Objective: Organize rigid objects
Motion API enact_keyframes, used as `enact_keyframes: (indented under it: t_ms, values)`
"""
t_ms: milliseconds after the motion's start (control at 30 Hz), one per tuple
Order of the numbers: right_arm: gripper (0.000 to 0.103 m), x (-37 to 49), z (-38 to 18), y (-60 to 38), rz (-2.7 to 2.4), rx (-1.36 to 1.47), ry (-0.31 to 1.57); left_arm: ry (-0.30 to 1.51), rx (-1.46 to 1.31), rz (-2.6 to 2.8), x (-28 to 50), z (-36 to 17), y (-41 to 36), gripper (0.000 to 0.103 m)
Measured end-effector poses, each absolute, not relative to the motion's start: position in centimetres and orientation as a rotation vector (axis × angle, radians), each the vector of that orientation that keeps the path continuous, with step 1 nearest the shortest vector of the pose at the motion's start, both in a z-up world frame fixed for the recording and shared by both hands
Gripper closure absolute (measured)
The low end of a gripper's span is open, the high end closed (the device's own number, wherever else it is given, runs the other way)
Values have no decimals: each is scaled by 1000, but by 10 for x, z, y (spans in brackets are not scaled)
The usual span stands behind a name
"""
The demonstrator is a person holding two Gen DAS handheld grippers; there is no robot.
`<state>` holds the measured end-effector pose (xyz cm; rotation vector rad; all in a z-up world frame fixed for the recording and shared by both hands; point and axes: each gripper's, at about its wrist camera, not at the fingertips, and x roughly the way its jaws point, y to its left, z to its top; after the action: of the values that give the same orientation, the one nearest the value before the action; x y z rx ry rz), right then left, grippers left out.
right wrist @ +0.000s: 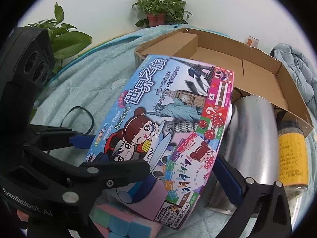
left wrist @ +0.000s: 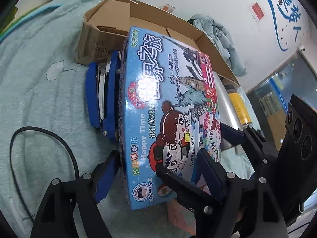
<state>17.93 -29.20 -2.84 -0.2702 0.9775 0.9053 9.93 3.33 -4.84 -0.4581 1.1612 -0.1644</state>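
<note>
grip: left gripper [left wrist: 158, 174] pinching game box [left wrist: 164, 103] near end; right gripper [right wrist: 176, 170] straddling it, contact unclear | box: tilted, by carton [left wrist: 142, 23] | risk: box slips, knocks steel pot [right wrist: 251, 130]

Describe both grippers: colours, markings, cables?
Left gripper and right gripper match: black linkage frames, silver pivot pins, blue pads on the jaws. Each carries a black camera housing with round lenses. The left unit's body has white GenRobot.AI lettering. A black cable lies nearby, attachment unclear. No sleeves visible.
</note>
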Motion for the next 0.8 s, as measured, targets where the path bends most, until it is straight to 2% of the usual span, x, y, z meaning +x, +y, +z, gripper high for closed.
enact_keyframes:
  t_ms: [333,400,467,567,800]
  values:
    - [3,172,-32,-286,942,-282,953,1144,-482,-137,104,-41,57,27]
    - [3,170,-34,-283,935,-305,945,1149,-486,-118,107,-42,60,33]
    - [5,168,-35,-283,929,-303,936,1144,-488,-112,108,-42,63,32]
    - [10,171,-33,-287,914,-268,935,1130,-487,-99,106,-32,65,33]
    - [12,172,-28,-295,907,-183,916,1078,-434,-64,107,-1,69,34]
